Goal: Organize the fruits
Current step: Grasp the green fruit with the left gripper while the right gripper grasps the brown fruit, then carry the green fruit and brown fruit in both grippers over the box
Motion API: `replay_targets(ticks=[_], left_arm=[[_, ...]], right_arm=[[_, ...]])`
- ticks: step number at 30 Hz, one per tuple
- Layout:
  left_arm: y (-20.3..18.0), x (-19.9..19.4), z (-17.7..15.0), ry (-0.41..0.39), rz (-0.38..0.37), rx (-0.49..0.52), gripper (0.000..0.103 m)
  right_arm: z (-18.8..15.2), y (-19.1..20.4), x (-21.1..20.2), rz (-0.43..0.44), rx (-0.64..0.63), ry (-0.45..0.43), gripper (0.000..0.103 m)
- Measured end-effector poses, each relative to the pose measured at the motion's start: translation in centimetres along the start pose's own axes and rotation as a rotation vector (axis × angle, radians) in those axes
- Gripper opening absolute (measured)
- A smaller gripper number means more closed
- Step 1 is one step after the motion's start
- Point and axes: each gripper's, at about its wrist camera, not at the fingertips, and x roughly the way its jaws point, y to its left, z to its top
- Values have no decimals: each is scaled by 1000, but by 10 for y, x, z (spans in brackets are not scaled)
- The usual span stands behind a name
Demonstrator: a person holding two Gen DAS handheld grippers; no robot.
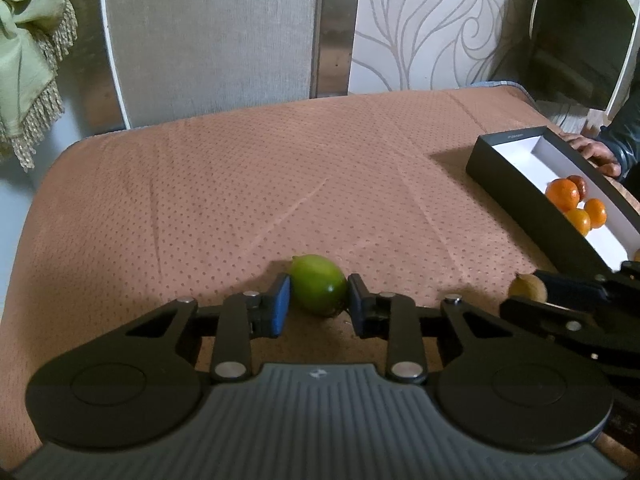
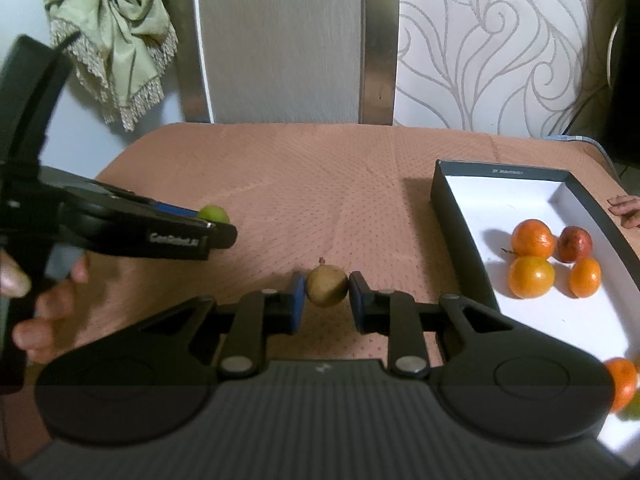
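Note:
A green lime (image 1: 318, 285) lies on the brown dotted cloth, and my left gripper (image 1: 319, 294) is shut on it, both blue pads pressed against its sides. The right wrist view shows that lime (image 2: 214, 213) peeking out past the left gripper (image 2: 208, 222). My right gripper (image 2: 327, 291) is shut on a small brownish-yellow round fruit (image 2: 327, 286). That fruit (image 1: 527, 286) shows at the right of the left wrist view. A dark box with a white inside (image 2: 452, 216) stands at the right and holds several oranges (image 2: 532, 276) and a reddish fruit (image 2: 575, 243).
A person's hand (image 1: 596, 152) rests by the box's far side. A hand (image 2: 48, 304) holds the left gripper's handle. A green fringed cloth (image 2: 116, 40) hangs at the back left, before grey and patterned wall panels. The cloth-covered top ends in a rounded edge at the left.

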Motion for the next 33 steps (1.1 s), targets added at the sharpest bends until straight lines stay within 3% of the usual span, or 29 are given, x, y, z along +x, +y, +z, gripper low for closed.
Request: replay_targets(ticks=[21,33], left_arm=[[-57,-32,2,-48,-21,20,35],[-142,-23,18,-63,-130,82,35]], right_arm=[[-16,-35,-63,3,48,-61,27],[-31,-88,-87,-80,87,-60,27]])
